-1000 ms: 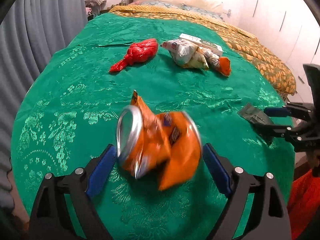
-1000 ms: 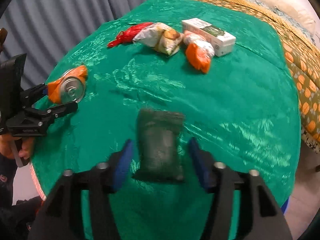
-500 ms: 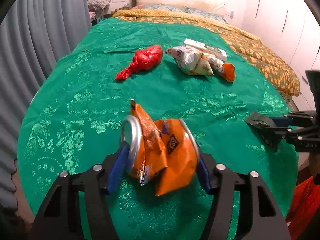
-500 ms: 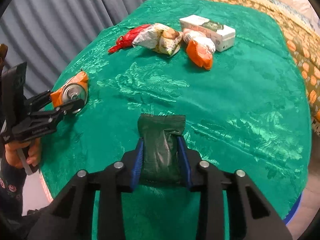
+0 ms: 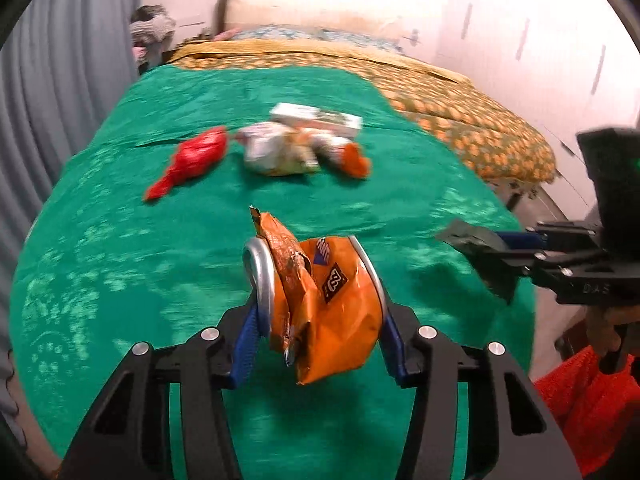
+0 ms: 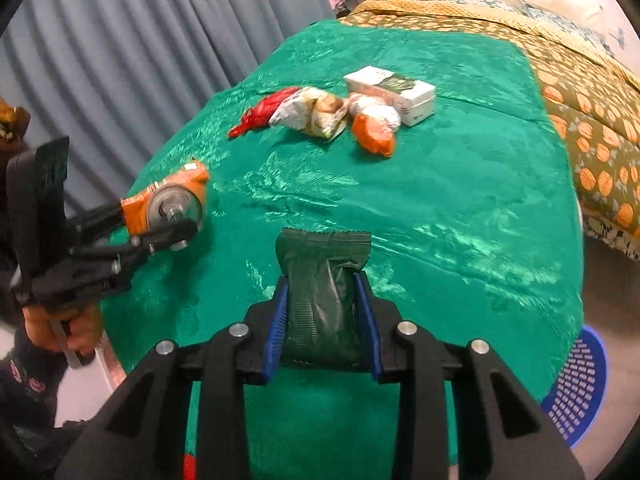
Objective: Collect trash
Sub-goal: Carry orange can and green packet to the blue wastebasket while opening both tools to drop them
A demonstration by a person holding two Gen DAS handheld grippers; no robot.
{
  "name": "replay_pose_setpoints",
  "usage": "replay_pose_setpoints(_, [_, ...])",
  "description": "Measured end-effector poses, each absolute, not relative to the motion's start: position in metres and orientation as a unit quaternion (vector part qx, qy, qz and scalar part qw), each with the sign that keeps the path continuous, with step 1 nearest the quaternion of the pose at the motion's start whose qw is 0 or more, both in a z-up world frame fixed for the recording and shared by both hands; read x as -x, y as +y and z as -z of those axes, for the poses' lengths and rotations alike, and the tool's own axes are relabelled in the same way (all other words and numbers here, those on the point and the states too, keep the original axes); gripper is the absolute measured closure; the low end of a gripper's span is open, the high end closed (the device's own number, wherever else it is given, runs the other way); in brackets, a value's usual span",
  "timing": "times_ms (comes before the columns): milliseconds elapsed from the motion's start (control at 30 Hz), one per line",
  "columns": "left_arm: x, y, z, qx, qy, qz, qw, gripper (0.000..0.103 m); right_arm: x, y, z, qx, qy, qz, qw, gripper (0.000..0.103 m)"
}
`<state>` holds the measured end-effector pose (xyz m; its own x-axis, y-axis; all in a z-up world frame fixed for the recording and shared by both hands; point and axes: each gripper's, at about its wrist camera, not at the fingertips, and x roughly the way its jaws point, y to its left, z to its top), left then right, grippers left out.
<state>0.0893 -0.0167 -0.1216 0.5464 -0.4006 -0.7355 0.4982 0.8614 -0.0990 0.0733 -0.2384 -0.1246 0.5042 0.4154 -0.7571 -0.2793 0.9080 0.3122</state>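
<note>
- Both tools have closed on their pieces since a second ago, when each stood wide around trash lying on the bed; both pieces now hang clear of the green cover (image 6: 460, 184).
- Left tool (image 5: 316, 320): its jaws are closing on the orange can (image 5: 320, 300), a crushed tin wrapped in a crisp bag, and the blue pads press both of its sides.
- Right tool (image 6: 322, 312): clamped tight on the dark green packet (image 6: 320, 292), whose top edge sticks out past the fingertips.
- Four pieces are left in a cluster farther up the bed: a red wrapper (image 6: 262, 110), a white bag (image 6: 310, 114), an orange-tipped bag (image 6: 374, 126) and a white box (image 6: 394, 92).
- Step in hand, as I judge it: pick-up done, carry beginning.
- A blue basket (image 6: 580, 388) shows on the floor by the bed's corner, probably the bin; the next move calls for swinging both loads over it before letting go.
- Crumpled foil on the can may slip, so the grip wants holding firm.
</note>
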Motion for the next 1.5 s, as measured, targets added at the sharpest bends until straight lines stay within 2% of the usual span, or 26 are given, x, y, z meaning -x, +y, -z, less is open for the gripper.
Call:
replay_pose_setpoints(433, [-0.068, -0.122, 0.125, -0.089, 0.413, 0.322, 0.847, 0.052, -0.039, -0.314, 0.118, -0.138, 0.434, -0.156, 0.876, 0.071])
replay_pose_setpoints(667, [-0.058, -0.189, 0.122, -0.101, 0.416, 0.368, 0.826, 0.052, -0.009, -0.394, 0.106, -0.139, 0.419, -0.083, 0.893, 0.071])
replay_pose_setpoints(900, [-0.043, -0.283, 0.128, -0.127, 0.433, 0.412, 0.792, 0.051, 0.011, -0.482, 0.129, -0.14, 0.432, 0.009, 0.891, 0.071])
replay_pose_setpoints(1233, [-0.038, -0.418, 0.194, -0.172, 0.478, 0.436, 0.743, 0.047, 0.017, -0.573, 0.201, -0.185, 0.465, 0.074, 0.863, 0.071])
replay_pose_setpoints(1500, [-0.057, -0.457, 0.247, -0.158, 0.511, 0.43, 0.727, 0.046, 0.015, -0.613, 0.234, -0.244, 0.465, 0.082, 0.847, 0.071])
